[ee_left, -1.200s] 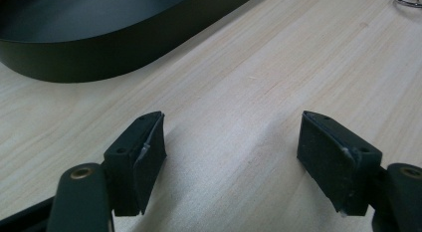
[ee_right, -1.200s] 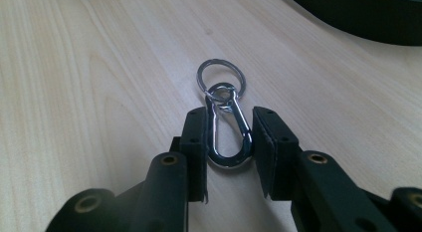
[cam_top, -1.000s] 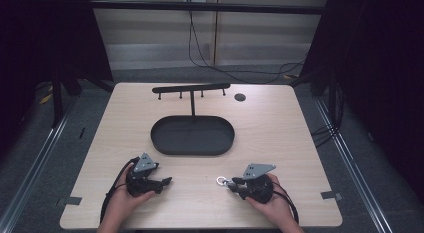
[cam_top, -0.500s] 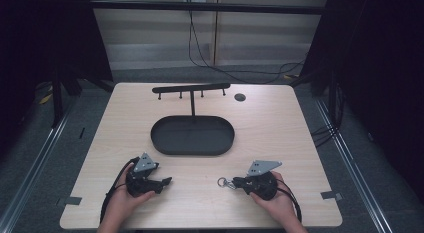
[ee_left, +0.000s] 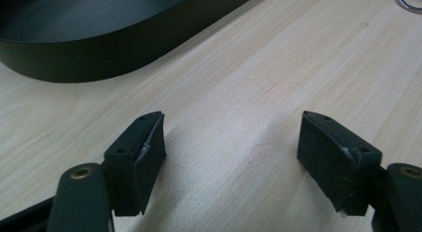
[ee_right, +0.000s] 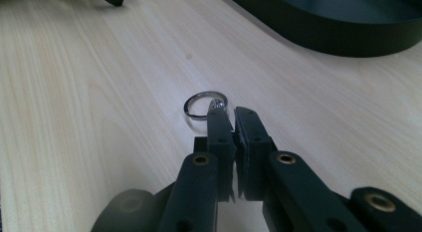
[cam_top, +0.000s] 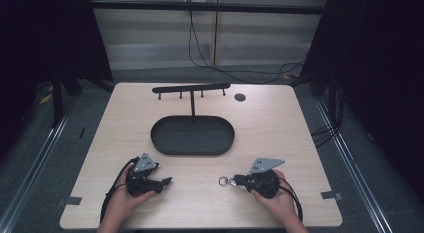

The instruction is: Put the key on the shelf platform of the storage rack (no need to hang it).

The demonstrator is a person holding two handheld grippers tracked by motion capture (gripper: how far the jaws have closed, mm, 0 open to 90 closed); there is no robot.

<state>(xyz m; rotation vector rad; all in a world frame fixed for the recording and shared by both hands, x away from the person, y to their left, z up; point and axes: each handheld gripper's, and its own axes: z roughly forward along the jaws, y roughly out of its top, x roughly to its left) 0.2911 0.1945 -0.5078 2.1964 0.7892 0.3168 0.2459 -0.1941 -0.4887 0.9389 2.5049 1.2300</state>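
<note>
Clenched on the clasp of a metal key ring [ee_right: 205, 105], the fingers of the right gripper [ee_right: 228, 117] have just been closing, and the ring's loop pokes out past their tips, low over the surface [cam_top: 280, 128]. In the high view this right gripper [cam_top: 235, 181] sits near the front edge, right of the middle, with the key ring [cam_top: 224, 181] at its tips, pointing toward the left gripper [cam_top: 167, 181]. Across from it, the left gripper's fingers [ee_left: 142, 152] stand released and wide apart over bare wood, with nothing between them, also close to the front edge. Between the two grippers lies a stretch of open wood, and more open room runs along the left and right edges. One black oval tray [cam_top: 192, 135] sits at the centre; its inside looks empty. One post rises at the tray's back rim and carries a black hook bar [cam_top: 191, 87] with four small pegs. One small dark round spot [cam_top: 240, 97] lies near the back right corner.
</note>
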